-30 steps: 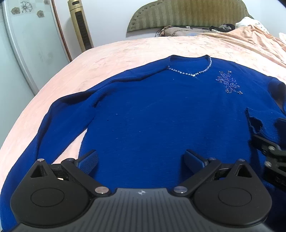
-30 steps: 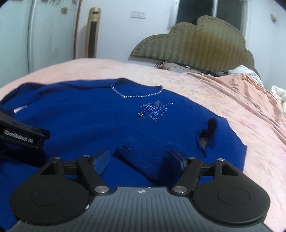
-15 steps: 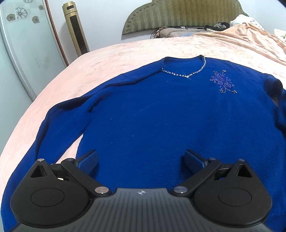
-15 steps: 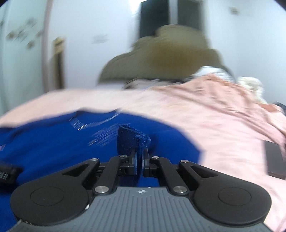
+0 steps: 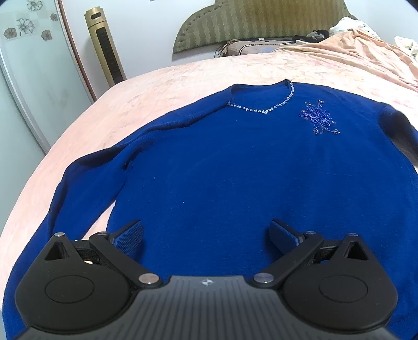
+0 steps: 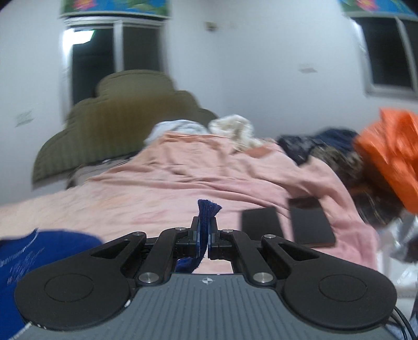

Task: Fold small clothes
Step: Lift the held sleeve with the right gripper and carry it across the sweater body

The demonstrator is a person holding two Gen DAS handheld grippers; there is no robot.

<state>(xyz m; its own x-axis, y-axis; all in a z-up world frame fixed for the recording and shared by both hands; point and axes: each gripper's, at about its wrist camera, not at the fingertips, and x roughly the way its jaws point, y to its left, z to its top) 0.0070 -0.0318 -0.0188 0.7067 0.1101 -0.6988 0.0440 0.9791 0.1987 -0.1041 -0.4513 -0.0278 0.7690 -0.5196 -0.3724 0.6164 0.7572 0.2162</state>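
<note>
A royal blue sweater (image 5: 235,177) with a beaded neckline and a beaded flower lies face up on the pink bedspread (image 5: 156,86). Its left sleeve runs down the left side. My left gripper (image 5: 206,235) is open and empty, low over the sweater's hem. My right gripper (image 6: 205,235) is shut on the cuff of the sweater's right sleeve (image 6: 206,209), held up and turned toward the right side of the bed. Part of the sweater body (image 6: 39,256) shows at the lower left of the right wrist view.
Two dark flat phones or tablets (image 6: 287,222) lie on the bedspread to the right. An olive headboard (image 5: 261,23) and a pile of clothes, one orange (image 6: 392,151), are at the far end. A gold tower fan (image 5: 107,44) stands left of the bed.
My right gripper closed on the sleeve cuff and swung it up and to the right, off the sweater body. My left gripper stayed open and drew back slightly.
</note>
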